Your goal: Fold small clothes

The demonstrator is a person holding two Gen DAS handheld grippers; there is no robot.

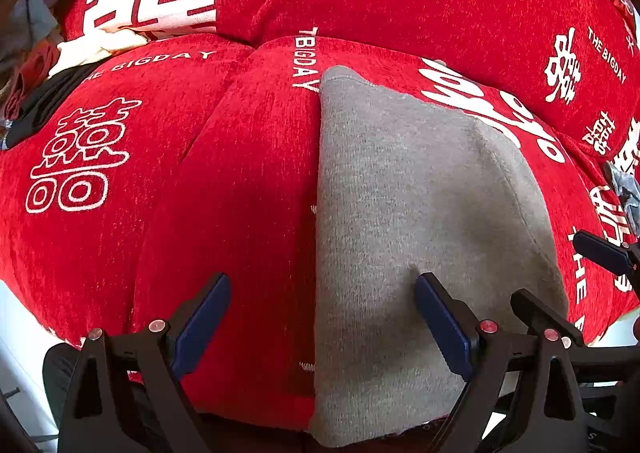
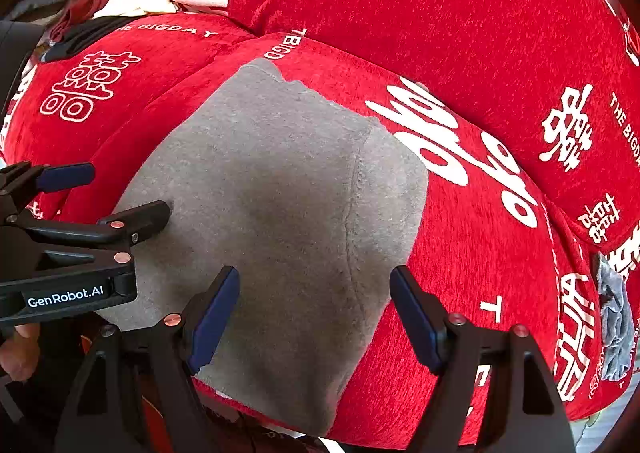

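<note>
Your L gripper [image 1: 323, 315] and R gripper [image 2: 315, 311] both tilt steeply down over the grey garment [image 1: 420, 213], which lies flat on the red cover [image 1: 240, 193]. Both sets of jaws stand wide apart w/ nothing gripped. L straddles the garment's left edge, its right finger [image 1: 442, 319] over the cloth. R sits above the garment's near right part, alongside L.

Left gripper [image 1: 322, 315] jaws apart, right gripper [image 2: 314, 309] jaws apart, both angled downward, side by side
</note>
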